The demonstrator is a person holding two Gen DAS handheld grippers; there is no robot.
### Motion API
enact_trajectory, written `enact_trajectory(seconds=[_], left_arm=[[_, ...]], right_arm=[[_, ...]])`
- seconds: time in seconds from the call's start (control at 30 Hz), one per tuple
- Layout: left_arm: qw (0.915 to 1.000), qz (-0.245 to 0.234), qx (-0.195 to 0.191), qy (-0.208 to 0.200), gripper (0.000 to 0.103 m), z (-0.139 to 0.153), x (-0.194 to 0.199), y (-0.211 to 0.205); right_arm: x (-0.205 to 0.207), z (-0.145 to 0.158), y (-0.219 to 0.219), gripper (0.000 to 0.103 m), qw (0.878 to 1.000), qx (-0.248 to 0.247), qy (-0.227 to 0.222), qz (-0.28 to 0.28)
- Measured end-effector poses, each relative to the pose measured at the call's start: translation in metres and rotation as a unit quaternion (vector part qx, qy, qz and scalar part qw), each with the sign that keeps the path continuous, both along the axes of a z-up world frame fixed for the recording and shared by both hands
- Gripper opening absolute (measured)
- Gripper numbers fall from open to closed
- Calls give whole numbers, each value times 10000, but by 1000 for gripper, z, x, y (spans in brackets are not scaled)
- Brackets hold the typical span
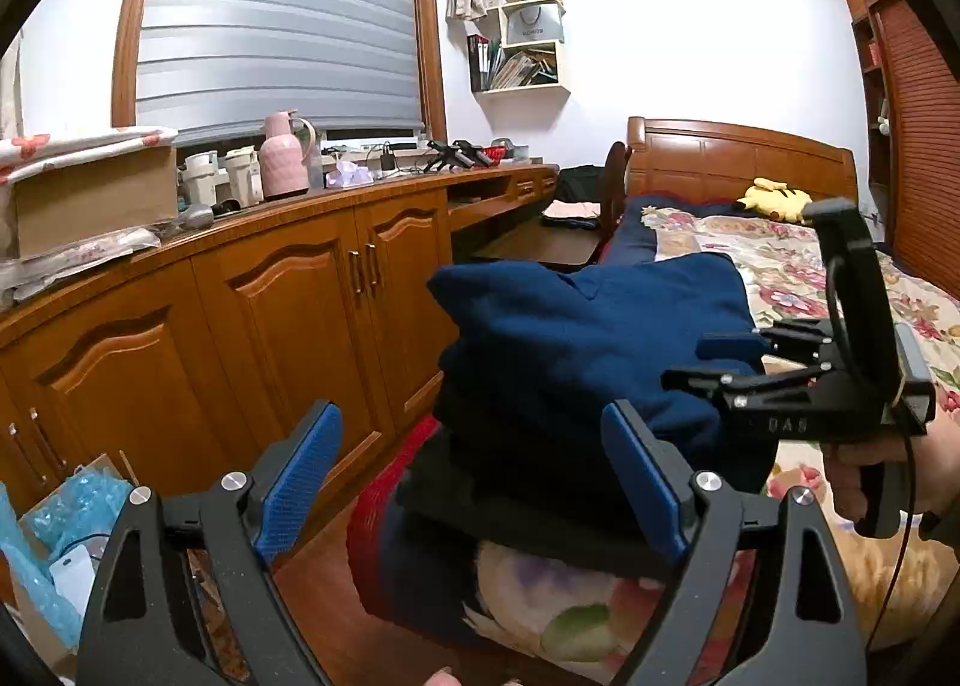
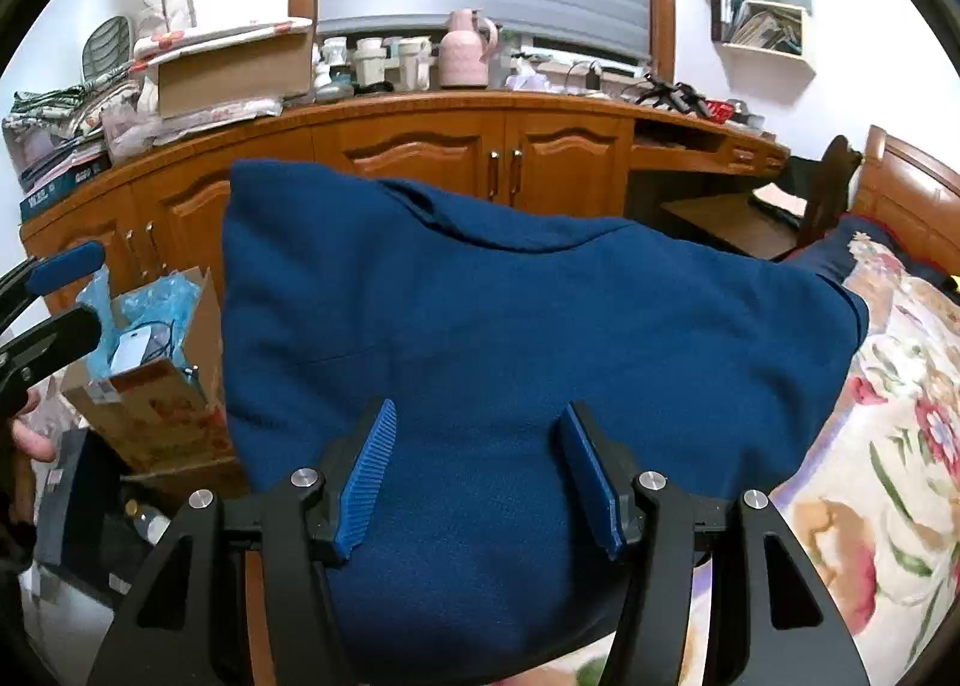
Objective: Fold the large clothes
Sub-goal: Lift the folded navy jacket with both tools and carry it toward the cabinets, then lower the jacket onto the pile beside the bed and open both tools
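Indoors, we are hovering over the blue garment (image 2: 510, 338) on the floral bed (image 2: 888, 476) | left gripper (image 1: 474, 482) released beside it | right gripper (image 2: 480, 476) released above it

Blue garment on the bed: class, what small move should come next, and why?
Probably draw both grippers back. The blue garment lies bundled on the floral bedspread, and the left gripper and right gripper both stand open, their fingers not pressing the cloth, so the fold looks released.

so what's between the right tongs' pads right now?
Only the folded blue garment behind the right tongs, seen in the right wrist view; the pads stand apart, not pinching it.
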State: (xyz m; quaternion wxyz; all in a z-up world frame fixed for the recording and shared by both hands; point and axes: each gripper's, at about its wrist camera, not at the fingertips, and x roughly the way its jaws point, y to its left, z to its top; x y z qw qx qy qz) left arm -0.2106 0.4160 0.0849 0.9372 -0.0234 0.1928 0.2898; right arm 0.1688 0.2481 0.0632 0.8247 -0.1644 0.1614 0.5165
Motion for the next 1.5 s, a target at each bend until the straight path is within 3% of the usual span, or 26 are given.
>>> enact_trajectory(seconds=[0.17, 0.3, 0.57, 0.77, 0.8, 0.87, 0.93, 0.97, 1.1, 1.13, 1.17, 1.2, 1.23, 1.5], left_arm=[[9999, -70, 17, 84, 89, -4, 1, -12], [9999, -127, 19, 59, 89, -6, 4, -26], [9987, -481, -152, 69, 89, -20, 26, -67], [9965, -814, -162, 87, 89, -27, 50, -108], [9962, -855, -159, 84, 86, -28, 53, -114], [9954, -933, -134, 145, 57, -29, 61, -128], [9942, -1042, -170, 183, 42, -29, 68, -138], [9935, -1104, -181, 193, 29, -29, 71, -143], [9904, -1351, -154, 263, 26, -28, 86, -168], [9882, -1492, -188, 273, 31, -28, 91, -176], [9856, -1656, -200, 278, 56, -27, 95, -183], [9828, -1817, -200, 247, 73, -27, 99, -191], [9823, -1857, -195, 179, 103, -27, 100, -198], [9734, -2279, -230, 87, 103, -26, 132, -259]], right_arm=[[-1, 10, -30, 60, 9991, 331, 239, -109], [-5, 14, -61, 60, 9987, 396, 121, -296], [-26, -9, -117, 61, 9963, 288, -202, -779], [-42, -16, -158, 62, 9915, 394, -149, -1234], [-46, -15, -163, 62, 9905, 412, -163, -1301], [-51, -17, -180, 62, 9886, 428, -145, -1437], [-58, -20, -194, 62, 9868, 446, -134, -1554], [-62, -22, -200, 62, 9856, 458, -143, -1622], [-75, -23, -222, 62, 9812, 552, -89, -1849], [-79, -25, -231, 62, 9801, 578, -85, -1895], [-84, -26, -237, 62, 9789, 593, -91, -1955], [-88, -25, -243, 62, 9775, 600, -107, -2018], [-92, -27, -249, 65, 9767, 599, -116, -2058], [-123, -33, -292, 76, 9638, 663, -65, -2582]])
